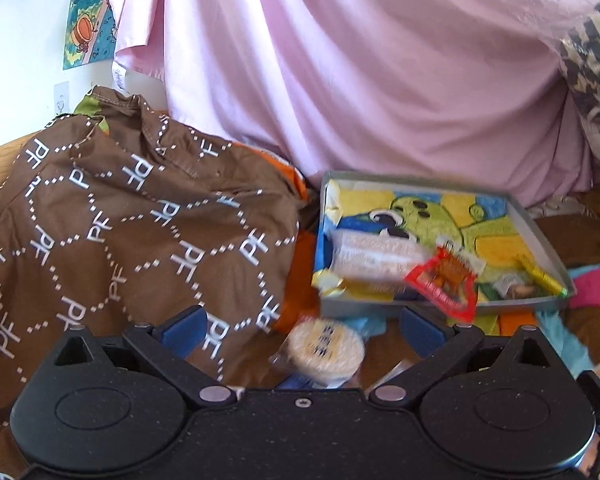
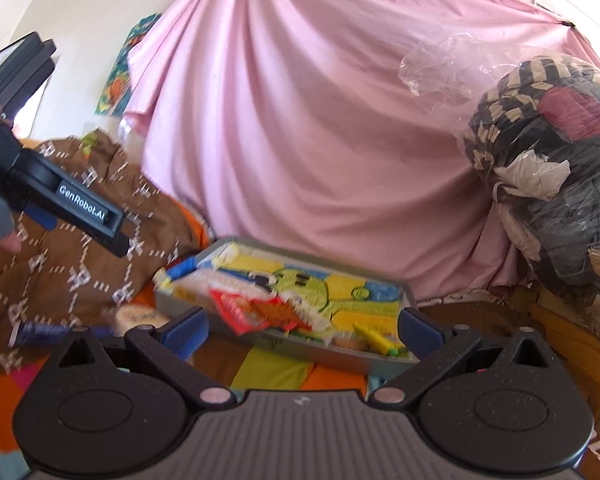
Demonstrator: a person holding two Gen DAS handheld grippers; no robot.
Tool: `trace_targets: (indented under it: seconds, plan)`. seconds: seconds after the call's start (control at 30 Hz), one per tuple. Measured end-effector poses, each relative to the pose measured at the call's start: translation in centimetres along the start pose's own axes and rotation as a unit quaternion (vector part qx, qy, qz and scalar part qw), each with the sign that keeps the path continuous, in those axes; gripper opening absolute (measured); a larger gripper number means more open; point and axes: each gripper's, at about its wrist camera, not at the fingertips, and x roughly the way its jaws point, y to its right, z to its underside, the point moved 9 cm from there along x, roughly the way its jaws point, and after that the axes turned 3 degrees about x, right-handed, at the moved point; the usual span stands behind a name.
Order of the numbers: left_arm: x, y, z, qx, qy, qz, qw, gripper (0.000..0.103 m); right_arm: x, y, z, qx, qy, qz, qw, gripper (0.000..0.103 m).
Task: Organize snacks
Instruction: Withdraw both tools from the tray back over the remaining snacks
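Setting: a lived-in home room, probably a bedroom. Evidence: pink sheet (image 2: 300, 128) draped as a backdrop; brown monogrammed cloth (image 1: 112, 220) heaped on patchwork bedding; bundled clothes in clear plastic (image 2: 560, 168); cartoon poster (image 1: 88, 12) on white wall.

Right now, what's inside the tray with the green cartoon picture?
Inside the tray: a red snack packet, a white wrapper, a yellow stick. Whatever lies beneath them is hidden.

Pink sheet (image 2: 320, 140) drapes before a white wall (image 1: 24, 20) bearing a poster (image 1: 90, 12)
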Motion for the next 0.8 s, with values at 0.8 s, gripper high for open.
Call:
trace_targets:
  seconds: [0.8]
  plan:
    - [-0.6,2.4,11.1,0.146,-0.117,0.055,0.9808,0.102,0.5,-2.8,8.0,0.028,-0.176,-0.075,0.981,0.103]
